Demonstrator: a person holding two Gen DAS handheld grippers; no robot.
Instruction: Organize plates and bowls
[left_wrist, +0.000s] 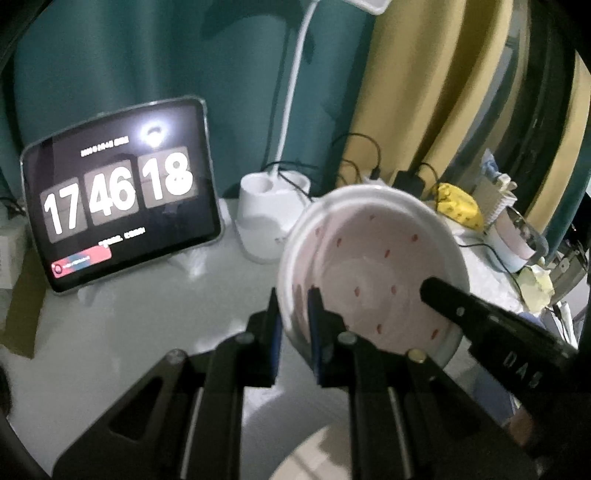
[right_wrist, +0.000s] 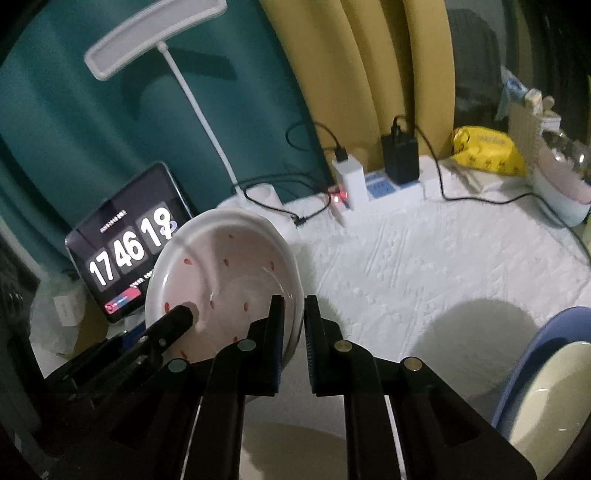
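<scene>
White ceramic bowl (left_wrist: 373, 269) with small red marks inside, gripped by both of my tools and tilted clear of the pale table (left_wrist: 155, 295). My left gripper (left_wrist: 295, 314) is nearly closed, its blue-padded fingers (left_wrist: 315, 332) pinching the bowl's near-left rim, one inside and one outside. My right gripper (right_wrist: 293, 317) is likewise nearly closed on the opposite rim. In the left wrist view, one finger of the right tool reaches into the bowl from the lower right. Behind the bowl stand a tablet (left_wrist: 118, 192) showing a flip clock and a white desk lamp (left_wrist: 271, 218). A blue plate (right_wrist: 543, 365) lies at the right edge of the right wrist view.
</scene>
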